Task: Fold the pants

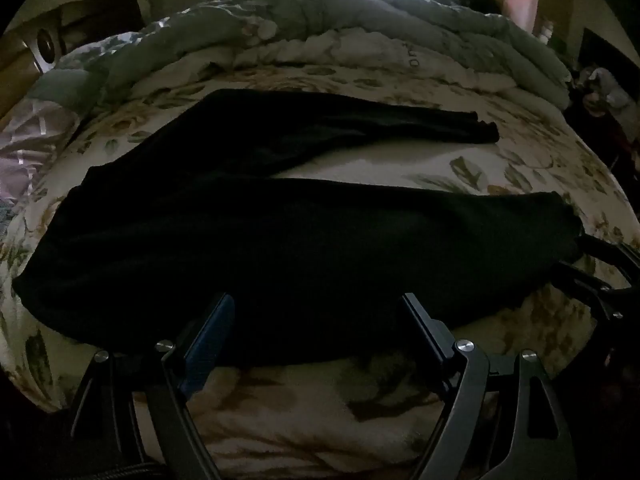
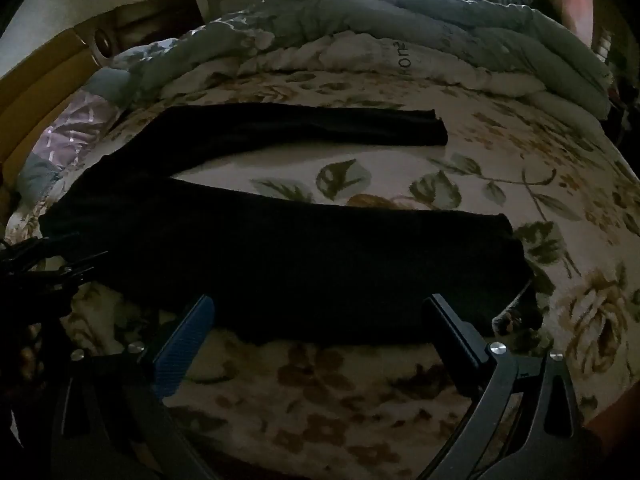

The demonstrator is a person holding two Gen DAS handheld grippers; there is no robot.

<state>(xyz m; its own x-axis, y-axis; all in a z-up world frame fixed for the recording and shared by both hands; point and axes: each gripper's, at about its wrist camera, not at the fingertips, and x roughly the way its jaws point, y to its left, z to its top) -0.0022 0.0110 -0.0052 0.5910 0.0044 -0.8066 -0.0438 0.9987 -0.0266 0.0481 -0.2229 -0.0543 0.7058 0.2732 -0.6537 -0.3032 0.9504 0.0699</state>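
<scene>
The dark, soft-fabric pants (image 1: 280, 240) lie flat on the floral-print bedspread (image 2: 360, 400), waist to the left and both legs spread apart toward the right, a layout that suits folding one leg over the other. The left gripper (image 1: 316, 312) and the right gripper (image 2: 320, 312) both tilt downward over the near leg's front edge, jaws spread wide and grasping nothing.

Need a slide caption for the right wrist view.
Open right gripper poised over the near leg of black pants spread flat on a floral bedspread.
</scene>
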